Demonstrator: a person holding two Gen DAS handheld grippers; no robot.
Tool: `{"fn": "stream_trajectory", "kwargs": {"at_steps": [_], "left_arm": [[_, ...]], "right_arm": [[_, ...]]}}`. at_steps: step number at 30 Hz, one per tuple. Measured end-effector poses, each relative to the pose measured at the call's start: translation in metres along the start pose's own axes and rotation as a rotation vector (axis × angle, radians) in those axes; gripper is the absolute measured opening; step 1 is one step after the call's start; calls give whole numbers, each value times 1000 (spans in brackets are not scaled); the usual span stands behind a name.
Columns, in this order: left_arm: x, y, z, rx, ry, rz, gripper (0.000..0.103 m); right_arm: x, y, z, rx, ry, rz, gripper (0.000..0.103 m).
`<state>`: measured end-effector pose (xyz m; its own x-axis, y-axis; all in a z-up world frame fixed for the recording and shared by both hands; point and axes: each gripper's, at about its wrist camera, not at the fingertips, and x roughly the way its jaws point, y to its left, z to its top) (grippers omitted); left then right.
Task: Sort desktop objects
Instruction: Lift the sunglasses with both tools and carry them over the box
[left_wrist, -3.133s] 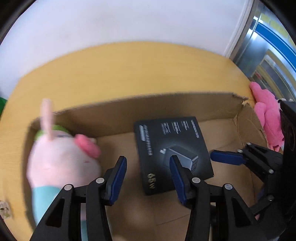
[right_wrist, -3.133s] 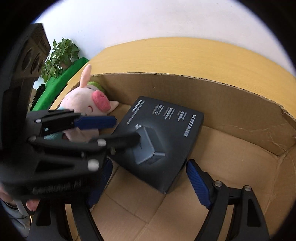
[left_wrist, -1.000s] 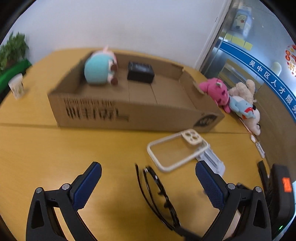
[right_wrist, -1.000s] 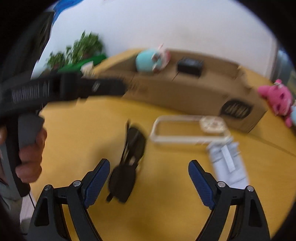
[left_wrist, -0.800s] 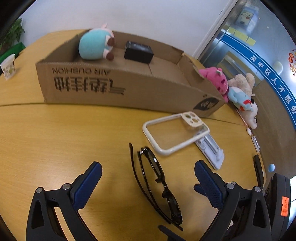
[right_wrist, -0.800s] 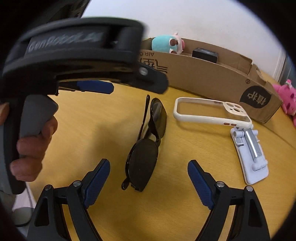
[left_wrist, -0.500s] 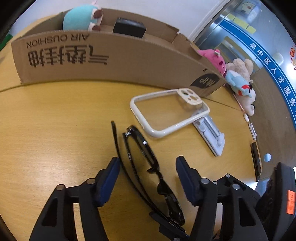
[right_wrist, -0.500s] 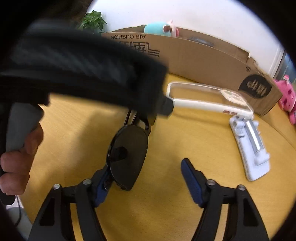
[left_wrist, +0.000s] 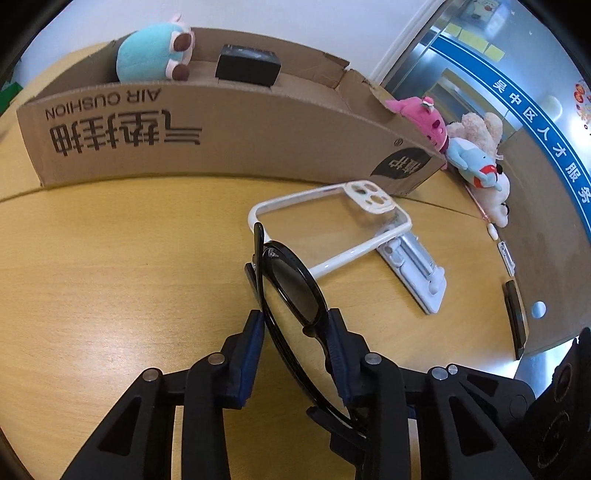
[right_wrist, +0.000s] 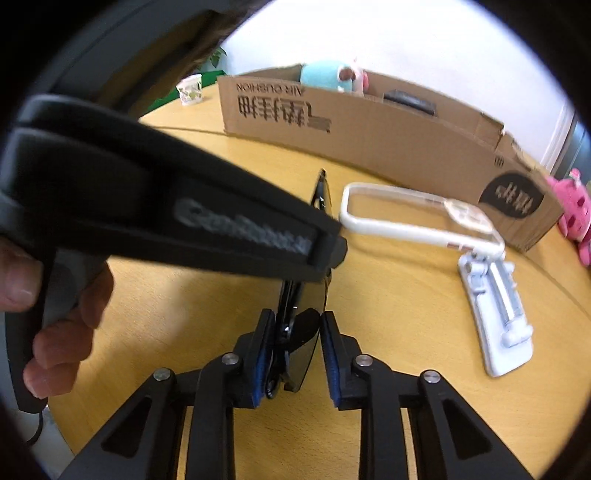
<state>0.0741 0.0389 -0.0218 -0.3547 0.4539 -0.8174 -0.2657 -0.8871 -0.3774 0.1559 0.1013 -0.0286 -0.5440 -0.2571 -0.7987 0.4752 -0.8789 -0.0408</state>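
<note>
Black sunglasses (left_wrist: 291, 284) stand tipped on edge on the yellow wooden table (left_wrist: 110, 258), in front of the cardboard box (left_wrist: 221, 147). My left gripper (left_wrist: 295, 328) straddles their middle. Its jaws are closing, with one blue pad against the temple arm and the other against the frame at the bridge. In the right wrist view my right gripper (right_wrist: 297, 347) is closing on the near lens of the sunglasses (right_wrist: 303, 332), with both pads at the frame. The left gripper's black body (right_wrist: 184, 206) and a hand (right_wrist: 62, 314) hide the far half of the glasses.
A white phone case (left_wrist: 332, 221) leans on a white phone stand (left_wrist: 417, 273) right of the glasses. The box holds a teal plush pig (left_wrist: 151, 55) and a black charger box (left_wrist: 247, 70). Plush toys (left_wrist: 424, 118) lie beyond its right end, and a dark phone (left_wrist: 515, 317) lies near the table's right edge.
Both grippers came down from wide open onto the sunglasses and narrowed their jaws around them. The glasses, flat before, now stand on edge.
</note>
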Motion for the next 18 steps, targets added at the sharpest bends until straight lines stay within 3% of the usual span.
{"fn": "stream_trajectory", "kwargs": {"at_steps": [8, 18], "left_arm": [[-43, -16, 38, 79, -104, 22, 32], [-94, -62, 157, 261, -258, 5, 32]], "right_arm": [[-27, -4, 32, -15, -119, -28, 24], [-69, -48, 127, 8, -311, -119, 24]]}}
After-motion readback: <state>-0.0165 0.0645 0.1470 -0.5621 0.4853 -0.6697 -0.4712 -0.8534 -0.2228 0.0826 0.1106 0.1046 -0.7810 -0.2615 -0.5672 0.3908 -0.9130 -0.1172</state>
